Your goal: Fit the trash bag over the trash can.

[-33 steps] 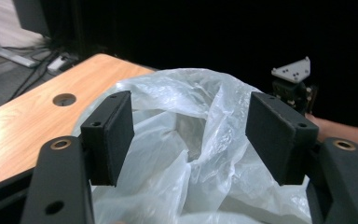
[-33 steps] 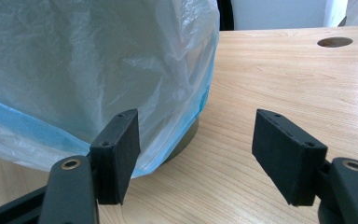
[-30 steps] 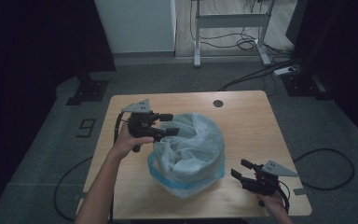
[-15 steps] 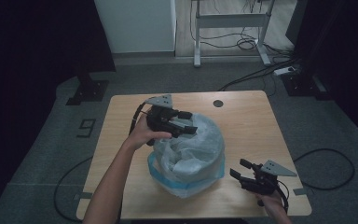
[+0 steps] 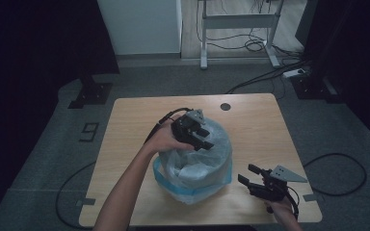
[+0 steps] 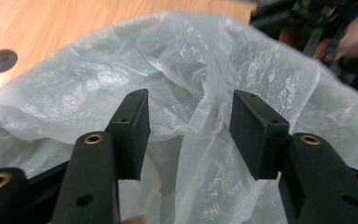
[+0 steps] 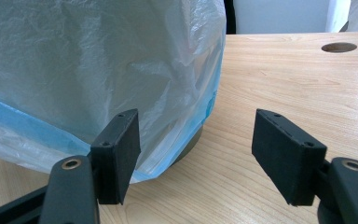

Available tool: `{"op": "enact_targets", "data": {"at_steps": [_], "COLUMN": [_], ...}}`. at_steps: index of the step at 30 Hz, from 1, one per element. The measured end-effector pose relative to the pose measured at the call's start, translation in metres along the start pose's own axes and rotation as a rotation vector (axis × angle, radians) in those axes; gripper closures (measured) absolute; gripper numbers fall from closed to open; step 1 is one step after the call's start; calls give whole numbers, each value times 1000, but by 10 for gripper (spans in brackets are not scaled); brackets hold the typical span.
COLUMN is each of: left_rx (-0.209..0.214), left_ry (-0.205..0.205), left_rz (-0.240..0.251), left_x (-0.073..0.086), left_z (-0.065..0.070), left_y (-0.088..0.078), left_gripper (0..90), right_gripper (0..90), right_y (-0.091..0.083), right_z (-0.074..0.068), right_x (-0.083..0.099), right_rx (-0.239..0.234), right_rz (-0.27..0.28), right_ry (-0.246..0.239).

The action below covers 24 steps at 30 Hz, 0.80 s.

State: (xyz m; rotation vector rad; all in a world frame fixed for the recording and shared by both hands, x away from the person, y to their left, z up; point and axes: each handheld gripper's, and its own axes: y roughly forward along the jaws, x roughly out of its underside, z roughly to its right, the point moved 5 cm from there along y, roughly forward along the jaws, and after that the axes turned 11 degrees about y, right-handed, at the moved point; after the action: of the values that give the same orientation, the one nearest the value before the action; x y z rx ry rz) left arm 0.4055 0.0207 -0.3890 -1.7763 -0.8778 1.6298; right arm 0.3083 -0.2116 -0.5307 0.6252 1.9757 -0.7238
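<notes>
At bench [image 5: 135,115] centre, the plastic bag [image 5: 197,168] lines a bin. Left gripper [image 5: 203,138], fingers [image 6: 133,126] half-closed and just closing around loose film, unpinched; next, pinch. Right gripper [image 5: 250,179] waits wide at four o'clock.

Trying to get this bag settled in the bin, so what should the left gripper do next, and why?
Probably close the left gripper on the plastic bag. Its jaws have just been closing, a fold of the bag stands between them, and the pads do not press it yet.
</notes>
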Motion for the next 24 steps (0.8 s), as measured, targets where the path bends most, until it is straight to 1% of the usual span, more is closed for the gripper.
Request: {"op": "enact_targets", "data": {"at_steps": [7, 13, 16, 18, 22, 23, 24], "left_rx": [-2, 9, 10, 8, -7, -18, -27], "left_ry": [32, 36, 43, 43, 37, 26, 16], "left_rz": [-138, -189, -201, -196, -146, -117, -99], "left_x": [0, 1, 2, 2, 3, 3, 4], "left_z": [4, 5, 6, 7, 5, 3, 1], "left_y": [18, 29, 33, 33, 18, 11, 5], "left_gripper": [492, 482, 467, 454, 432, 430, 429], "right_gripper": [318, 319, 320, 320, 320, 320, 320], "right_y": [0, -2, -2, -1, -1, -1, -1], "right_z": [0, 2, 1, 1, 1, 1, 2], "right_x": [0, 0, 0, 1, 1, 1, 1], "right_rx": [0, 1, -2, -3, -2, -2, -1], "right_rz": [-2, -3, -9, -14, -17, -17, -17], "right_ry": [2, 5, 6, 5, 4, 3, 5]}}
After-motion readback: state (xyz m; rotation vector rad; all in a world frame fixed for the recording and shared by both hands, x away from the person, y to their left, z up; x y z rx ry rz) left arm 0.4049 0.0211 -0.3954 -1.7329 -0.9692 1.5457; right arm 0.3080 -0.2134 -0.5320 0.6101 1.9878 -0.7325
